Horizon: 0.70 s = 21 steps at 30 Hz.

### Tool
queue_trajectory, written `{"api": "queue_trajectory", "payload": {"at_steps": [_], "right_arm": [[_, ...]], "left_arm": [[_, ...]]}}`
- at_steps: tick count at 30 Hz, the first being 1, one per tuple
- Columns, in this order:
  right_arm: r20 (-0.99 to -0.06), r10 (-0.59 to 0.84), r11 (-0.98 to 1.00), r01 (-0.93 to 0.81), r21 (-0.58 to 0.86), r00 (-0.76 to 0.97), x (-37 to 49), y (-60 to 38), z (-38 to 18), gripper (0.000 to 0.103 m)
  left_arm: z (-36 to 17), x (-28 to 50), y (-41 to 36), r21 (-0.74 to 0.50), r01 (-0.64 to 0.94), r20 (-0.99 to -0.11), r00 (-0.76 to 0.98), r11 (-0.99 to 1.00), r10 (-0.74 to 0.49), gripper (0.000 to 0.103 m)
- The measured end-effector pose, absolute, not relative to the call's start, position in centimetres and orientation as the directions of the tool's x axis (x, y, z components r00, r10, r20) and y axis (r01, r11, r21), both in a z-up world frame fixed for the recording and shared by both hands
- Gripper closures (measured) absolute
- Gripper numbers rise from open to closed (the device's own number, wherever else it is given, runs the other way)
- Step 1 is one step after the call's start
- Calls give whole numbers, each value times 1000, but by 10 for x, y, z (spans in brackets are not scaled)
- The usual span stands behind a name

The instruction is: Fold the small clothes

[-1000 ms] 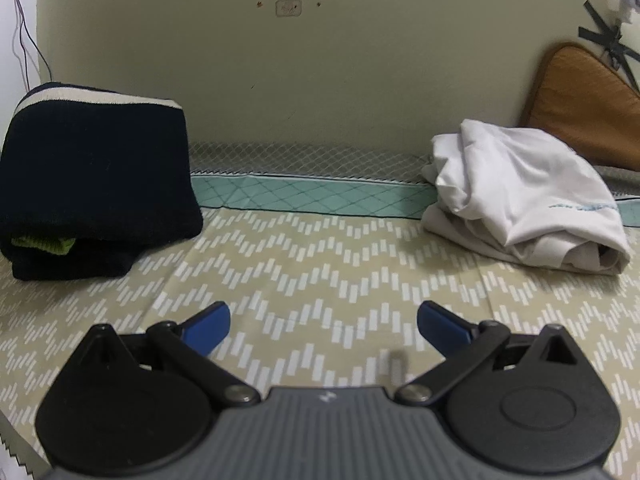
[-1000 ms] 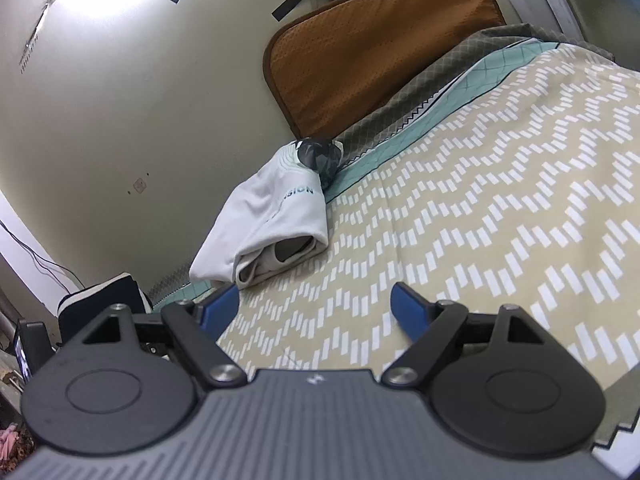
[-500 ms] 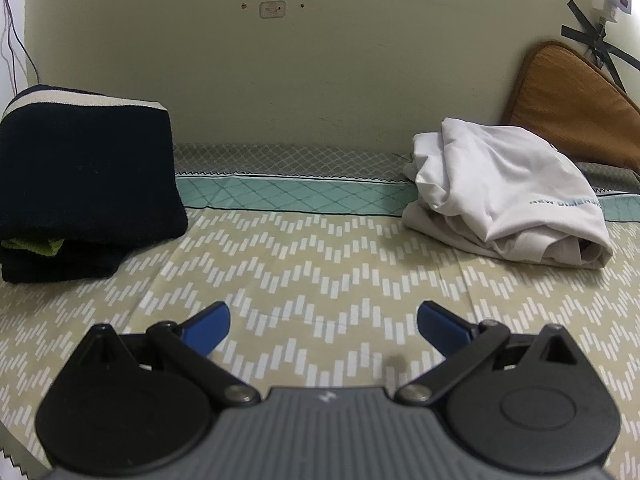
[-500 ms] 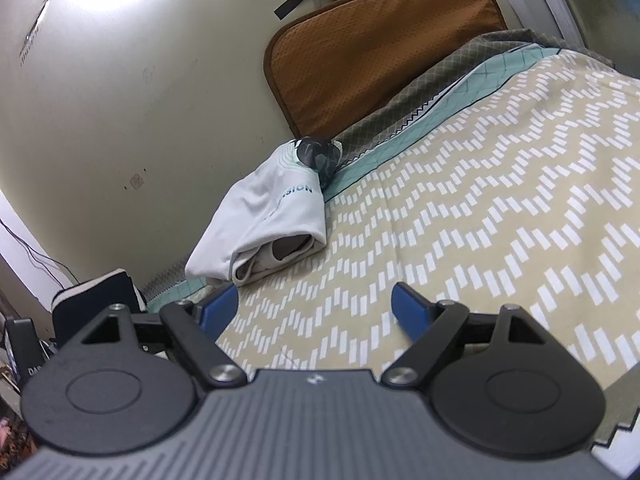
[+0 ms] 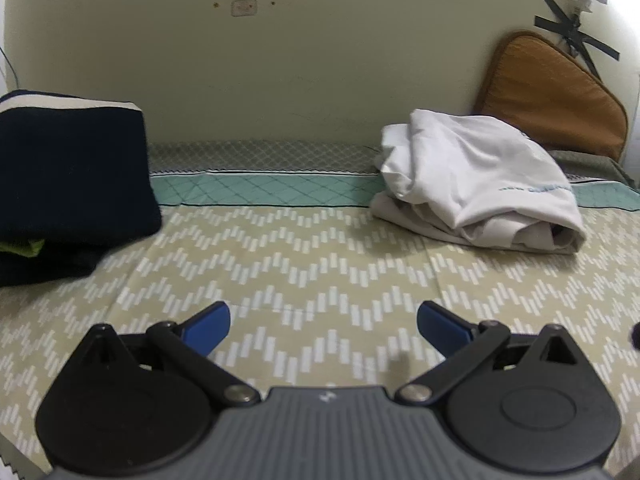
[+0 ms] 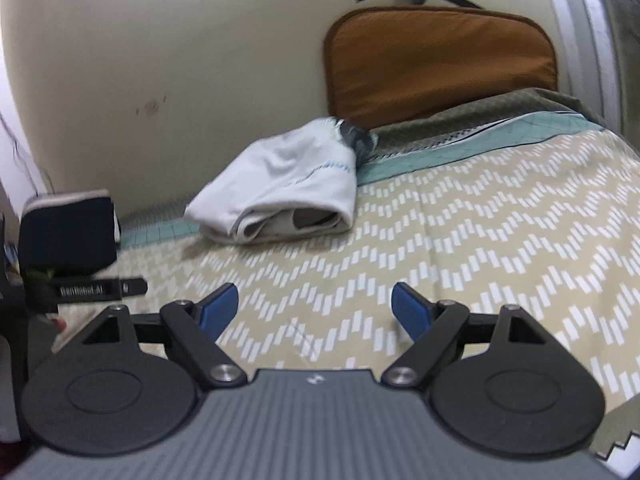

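- Your left gripper [image 5: 323, 322] fills the bottom of its frame with its blue fingers [image 5: 208, 326] spread wide and nothing between them; only the patterned bedsheet [image 5: 320, 272] lies under the gap.
- Your right gripper [image 6: 316, 308] sits the same way at the bottom of its own frame, jaws parted and empty, above the same zigzag sheet.
- In the right wrist view, a black bar with white lettering [image 6: 96, 290] crosses the lower left, just beside your left-hand blue finger there; what it belongs to is hard to tell.
- In the middle distance, nothing lies on the sheet between either gripper and the clothes.
- The white garment [image 5: 476, 180], loosely bundled, lies at centre right of the left wrist view, on the sheet where the beige meets the teal border [image 5: 260, 192].
- The dark folded stack [image 5: 68, 184], with a cream band on top and a green scrap showing low down, stands at the far left, well apart from the white garment.
- Farthest back, a brown cushion [image 5: 556, 96] leans on the pale wall [image 5: 300, 72] at upper right, behind the white garment, with black tape [image 5: 576, 40] crossed above it.
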State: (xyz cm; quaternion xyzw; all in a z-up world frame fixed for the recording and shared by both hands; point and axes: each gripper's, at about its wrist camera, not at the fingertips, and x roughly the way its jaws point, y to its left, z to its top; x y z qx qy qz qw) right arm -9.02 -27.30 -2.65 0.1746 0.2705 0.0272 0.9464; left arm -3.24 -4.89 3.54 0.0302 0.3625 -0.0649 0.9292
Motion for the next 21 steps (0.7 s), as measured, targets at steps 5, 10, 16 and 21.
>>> {"api": "queue_trajectory", "payload": {"at_steps": [5,10,16,21], "right_arm": [[-539,131,951,48,306,832,-84,-267,-28,17],[-550,112,958,57,281,828,-83,-264,-29,17],[-558,89,964,68,255,825,-83,-261,-29,17],[-562,70,967,82,240,824,-82,-262,-29,17]], "left_arm": [[34,-36,-54,-8,173,-677,724,985,-133,0],[35,-43,-59,-11,209,-669,725,978,-162,0],[34,-43,-61,-4,217,-670,724,976,-164,0],[32,-41,-59,-1,206,-673,723,979,-153,0]]}}
